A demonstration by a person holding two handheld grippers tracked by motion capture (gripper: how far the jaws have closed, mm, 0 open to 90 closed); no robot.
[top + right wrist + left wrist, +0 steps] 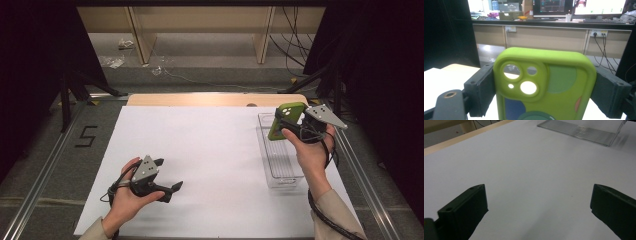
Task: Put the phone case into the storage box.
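A lime-green phone case (286,118) with round camera cut-outs is held upright above the far end of a clear plastic tray (280,165). My right gripper (295,127) is shut on the case, one jaw pressing each long side. In the right gripper view the case (554,82) stands between both black jaws, with coloured patches on its back. My left gripper (167,175) rests low over the white sheet at the near left, jaws wide apart with nothing between them. In the left gripper view the left gripper (539,207) has bare white sheet between its jaws.
A white sheet (200,150) covers the wooden table (200,99). The clear tray (584,132) lies at the right side. Metal rails (45,165) run along both table sides. Black stands and cables sit on the floor beyond the far edge.
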